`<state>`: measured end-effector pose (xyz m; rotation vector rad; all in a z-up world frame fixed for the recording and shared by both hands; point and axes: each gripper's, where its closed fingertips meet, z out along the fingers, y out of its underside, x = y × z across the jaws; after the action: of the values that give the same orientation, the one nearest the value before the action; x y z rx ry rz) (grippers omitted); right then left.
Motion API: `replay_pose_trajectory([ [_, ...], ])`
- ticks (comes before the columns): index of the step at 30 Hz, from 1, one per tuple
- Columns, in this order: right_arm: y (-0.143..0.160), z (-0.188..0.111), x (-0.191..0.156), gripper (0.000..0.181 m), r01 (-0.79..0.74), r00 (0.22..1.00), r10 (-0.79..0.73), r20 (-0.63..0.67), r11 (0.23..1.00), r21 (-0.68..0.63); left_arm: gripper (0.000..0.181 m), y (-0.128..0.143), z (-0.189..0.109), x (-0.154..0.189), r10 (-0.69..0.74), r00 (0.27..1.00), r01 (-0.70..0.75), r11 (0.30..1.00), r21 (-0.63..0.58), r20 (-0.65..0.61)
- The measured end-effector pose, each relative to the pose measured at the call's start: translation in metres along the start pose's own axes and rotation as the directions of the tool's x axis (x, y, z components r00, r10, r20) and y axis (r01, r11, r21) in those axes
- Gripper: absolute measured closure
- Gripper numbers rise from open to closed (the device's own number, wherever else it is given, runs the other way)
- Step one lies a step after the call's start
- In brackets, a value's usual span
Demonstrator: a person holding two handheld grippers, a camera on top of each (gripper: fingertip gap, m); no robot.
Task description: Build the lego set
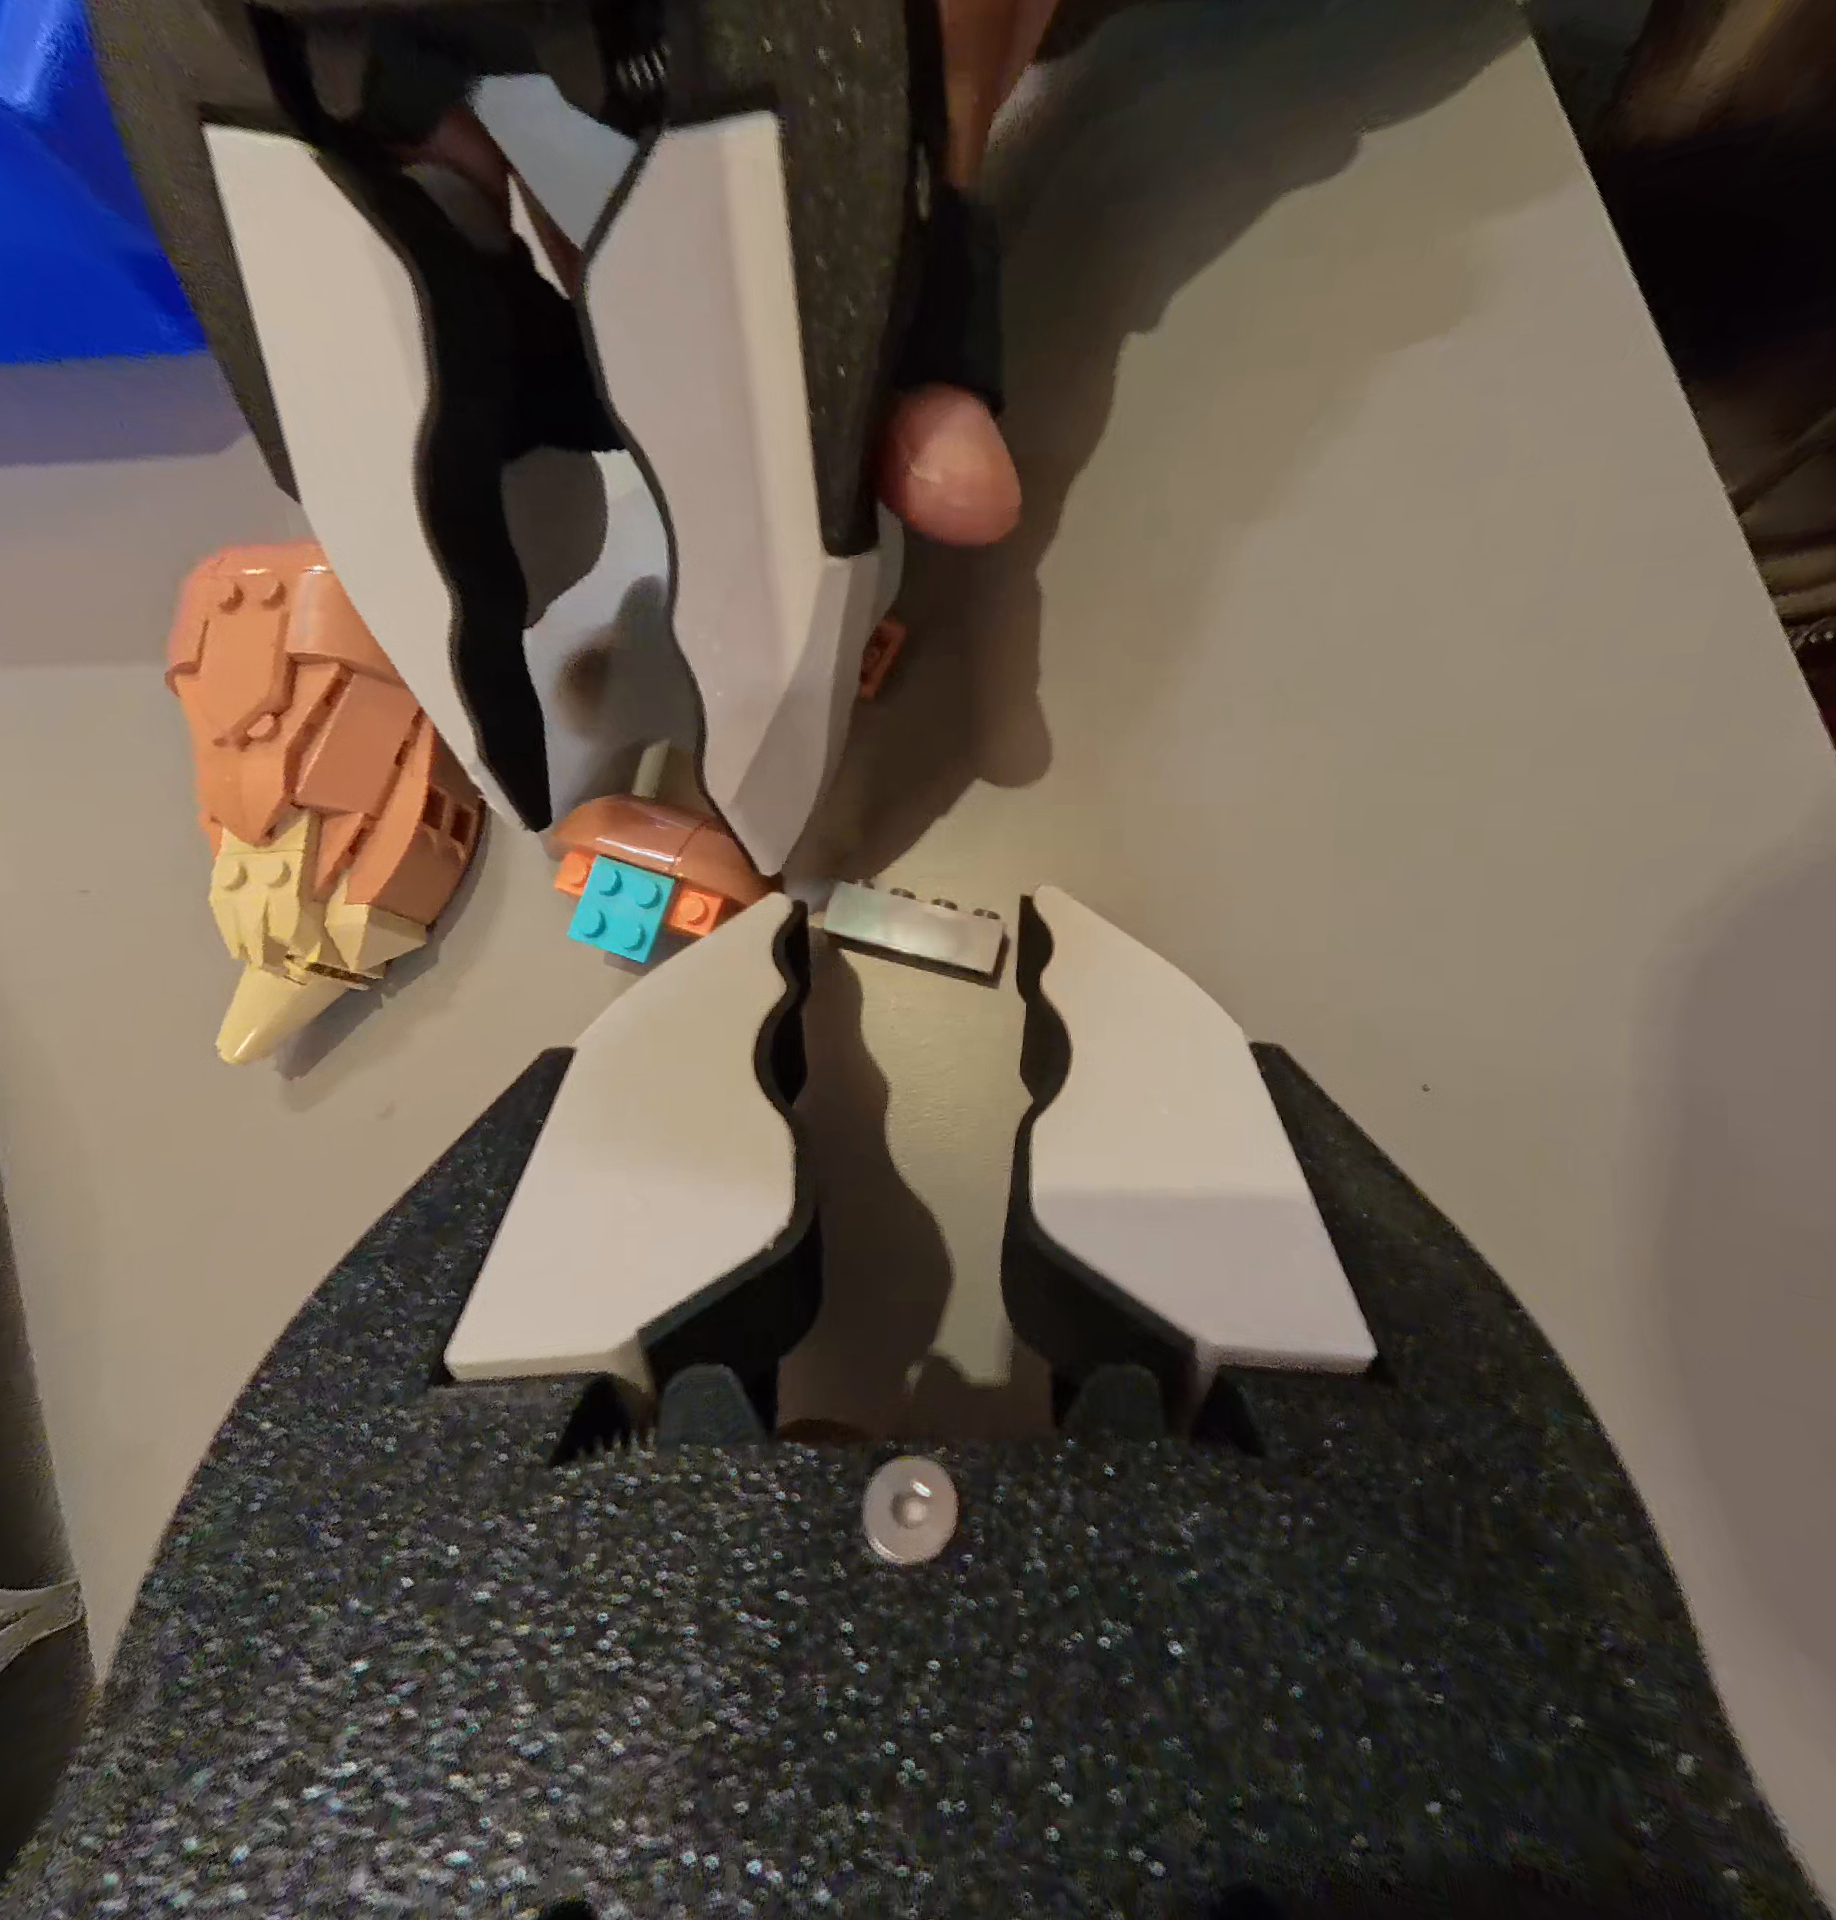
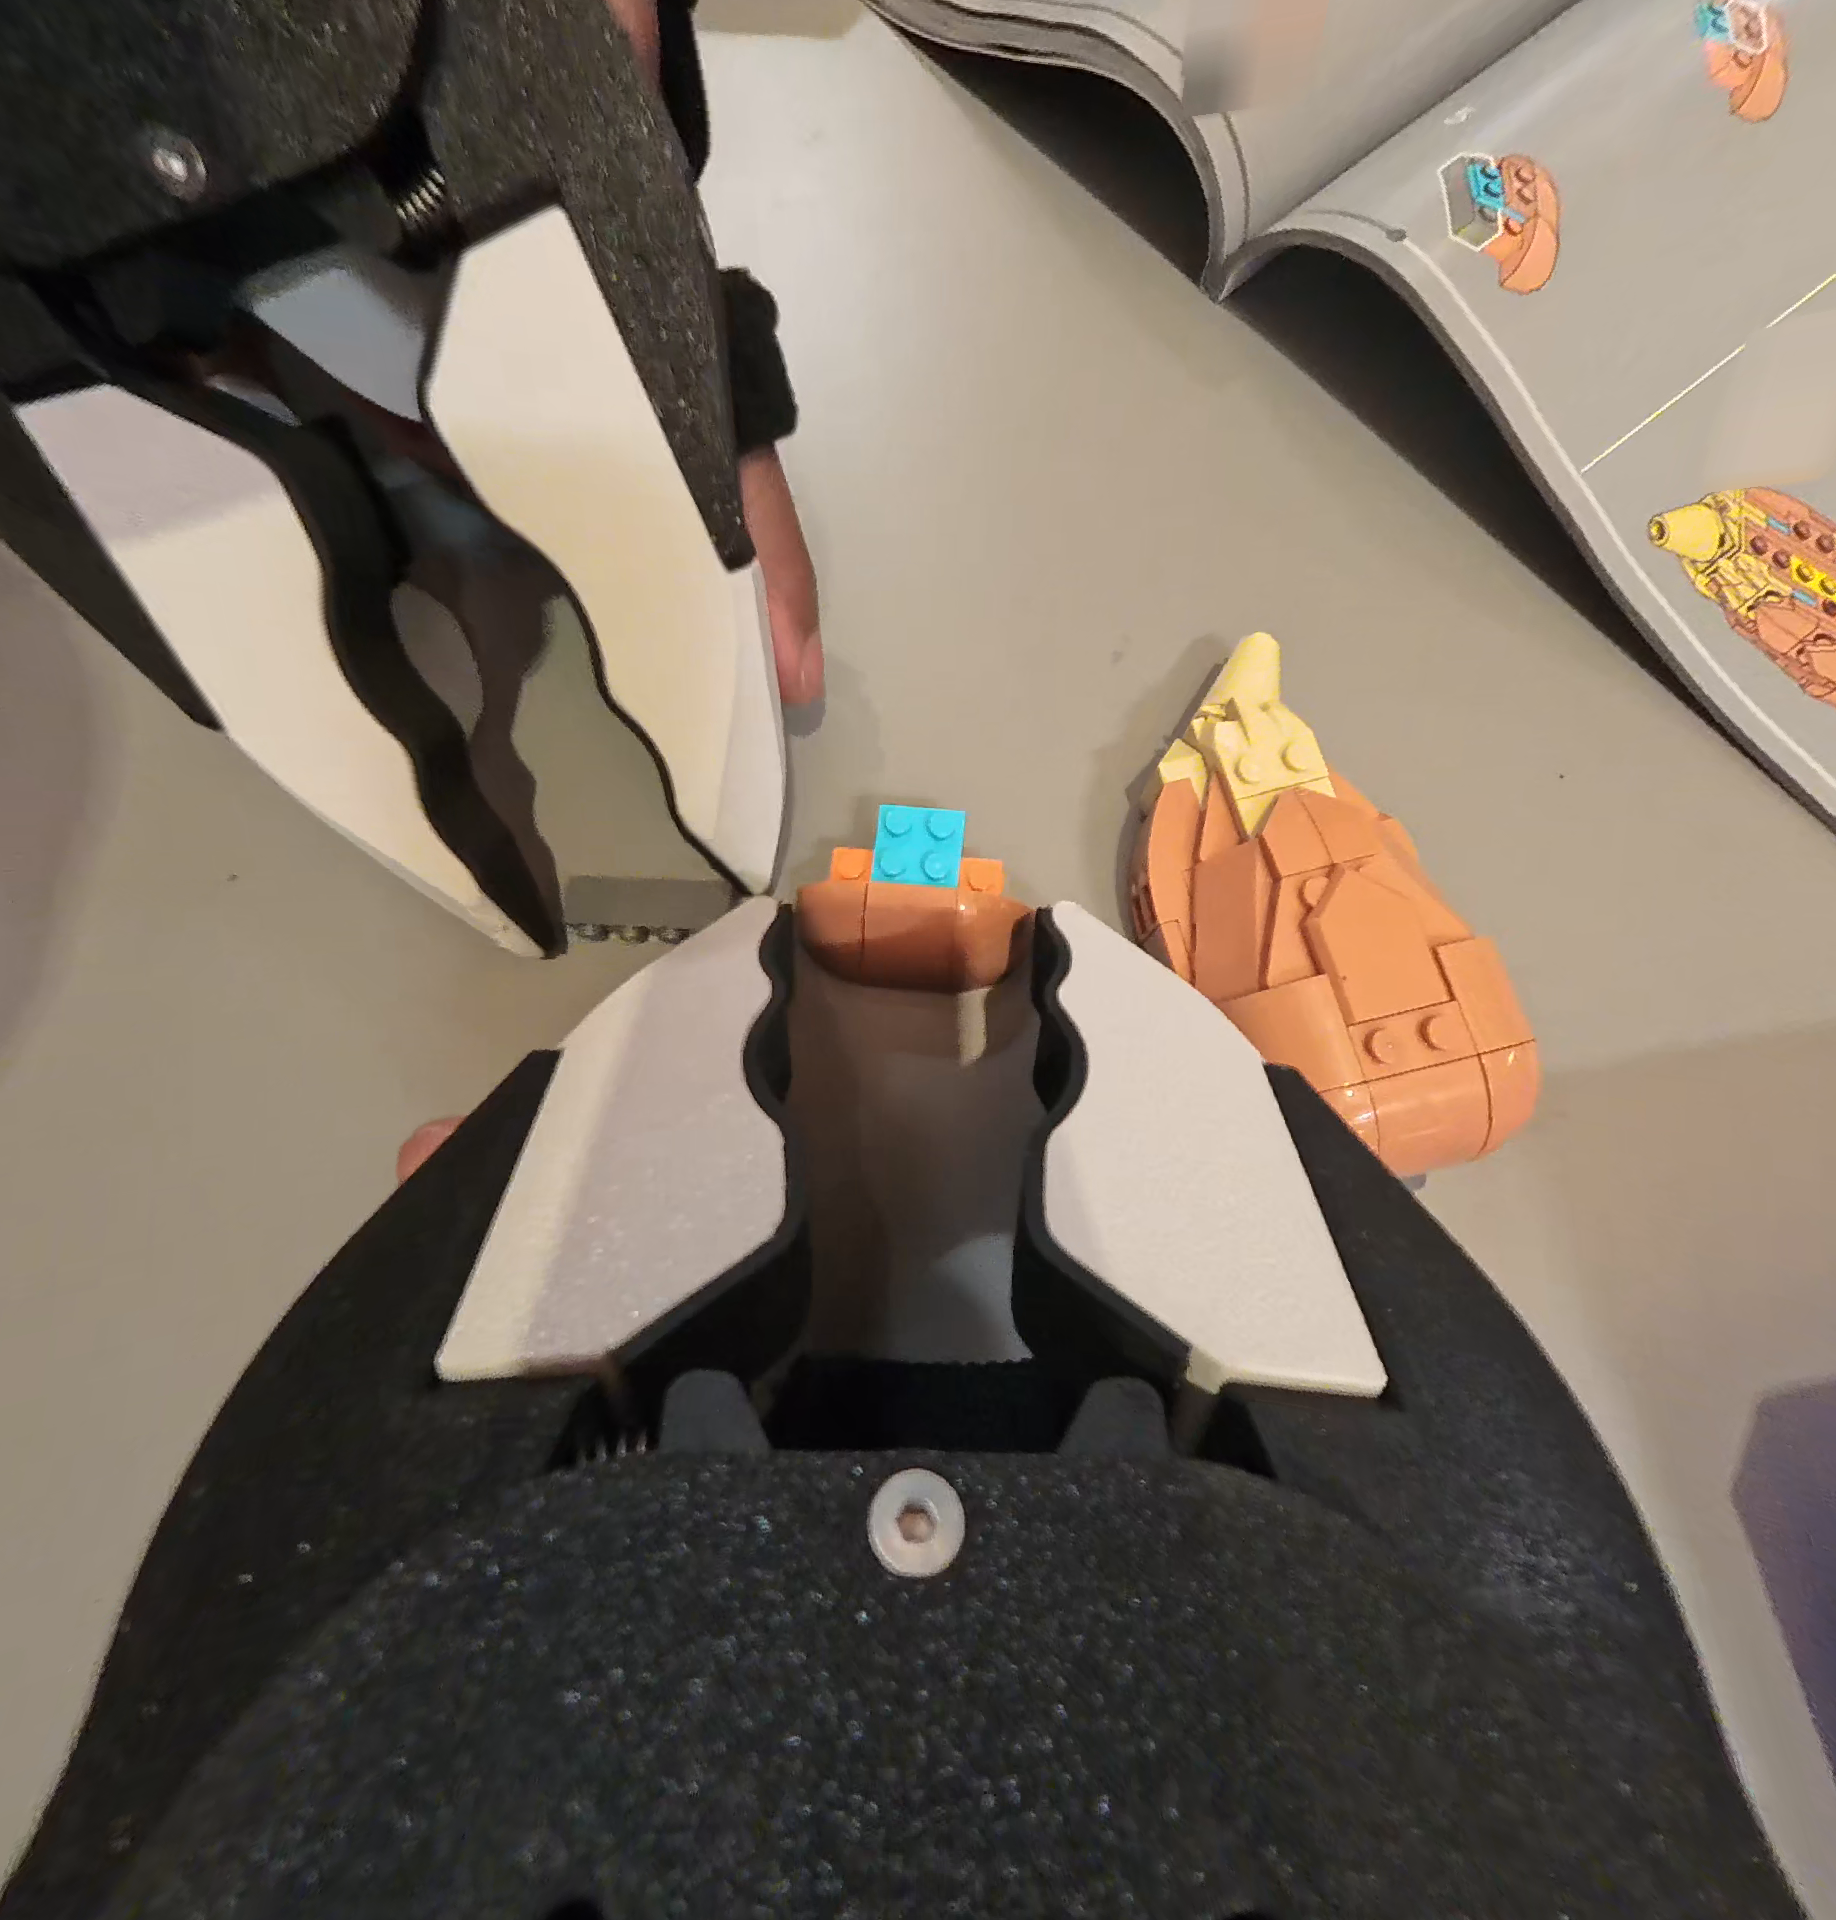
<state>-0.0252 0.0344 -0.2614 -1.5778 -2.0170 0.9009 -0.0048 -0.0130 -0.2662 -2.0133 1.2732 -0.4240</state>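
My left gripper (image 1: pixel 914 912) is shut on the ends of a grey four-stud brick (image 1: pixel 914 932), low over the table. My right gripper (image 2: pixel 909 914) is shut on a small brown rounded assembly (image 2: pixel 914 940) that carries orange plates and a teal 2x2 plate (image 2: pixel 919 847). The two grippers face each other, tips almost touching. In the left wrist view the right gripper (image 1: pixel 649 844) comes down from the top around the assembly (image 1: pixel 649 847). In the right wrist view the left gripper (image 2: pixel 649 912) enters from the upper left with the grey brick (image 2: pixel 639 896).
A larger brown and tan built section (image 2: pixel 1329 966) lies on the pale table (image 1: pixel 1361 727) beside the assembly, also in the left wrist view (image 1: pixel 301 769). An open instruction booklet (image 2: pixel 1620 364) lies beyond it. A small orange piece (image 1: pixel 886 655) lies behind the right gripper. A blue object (image 1: pixel 41 208) stands at the table's far corner.
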Motion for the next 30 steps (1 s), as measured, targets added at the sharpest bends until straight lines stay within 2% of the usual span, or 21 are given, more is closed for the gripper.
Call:
replay_pose_trajectory([
  [1, 0.000, 0.000, 0.000, 0.137, 0.001, 1.000, -0.001, 0.002, 1.000, 0.001, 0.143, 0.002, 0.001, 0.001, 0.008, 1.000, -0.008, 1.000, -0.014, -0.003],
  [9, -0.002, -0.004, -0.005, 0.138, 0.024, 1.000, -0.025, 0.016, 1.000, 0.019, 0.146, 0.001, 0.001, 0.003, -0.029, 0.999, 0.029, 1.000, 0.006, -0.035],
  [12, -0.005, -0.008, -0.005, 0.138, 0.042, 0.999, -0.043, 0.010, 0.998, 0.046, 0.147, -0.006, -0.007, -0.005, -0.107, 0.994, 0.109, 0.990, 0.092, -0.020],
  [14, -0.011, -0.013, -0.005, 0.139, 0.060, 0.998, -0.060, -0.001, 0.994, 0.094, 0.147, -0.016, -0.019, -0.015, -0.174, 0.985, 0.172, 0.966, 0.194, -0.004],
  [17, -0.025, -0.023, -0.002, 0.139, 0.073, 0.997, -0.067, -0.035, 0.979, 0.193, 0.147, -0.033, -0.043, -0.034, -0.296, 0.955, 0.270, 0.886, 0.377, 0.012],
  [21, -0.054, -0.044, -0.002, 0.142, 0.105, 0.994, -0.081, -0.076, 0.914, 0.393, 0.147, -0.055, -0.078, -0.055, -0.428, 0.903, 0.359, 0.704, 0.613, -0.037],
  [23, -0.066, -0.054, -0.003, 0.146, 0.144, 0.988, -0.100, -0.119, 0.875, 0.462, 0.147, -0.061, -0.092, -0.063, -0.472, 0.879, 0.382, 0.616, 0.689, -0.065],
  [26, -0.074, -0.056, -0.006, 0.147, 0.167, 0.984, -0.117, -0.132, 0.859, 0.484, 0.147, -0.064, -0.104, -0.070, -0.514, 0.847, 0.426, 0.507, 0.749, -0.134],
  [28, -0.076, -0.051, -0.010, 0.147, 0.114, 0.993, -0.091, -0.071, 0.866, 0.487, 0.147, -0.062, -0.104, -0.071, -0.519, 0.843, 0.432, 0.493, 0.755, -0.143],
  [30, -0.077, -0.047, -0.016, 0.148, 0.045, 0.998, -0.060, 0.016, 0.871, 0.490, 0.147, -0.061, -0.103, -0.069, -0.505, 0.856, 0.405, 0.516, 0.755, -0.114],
])
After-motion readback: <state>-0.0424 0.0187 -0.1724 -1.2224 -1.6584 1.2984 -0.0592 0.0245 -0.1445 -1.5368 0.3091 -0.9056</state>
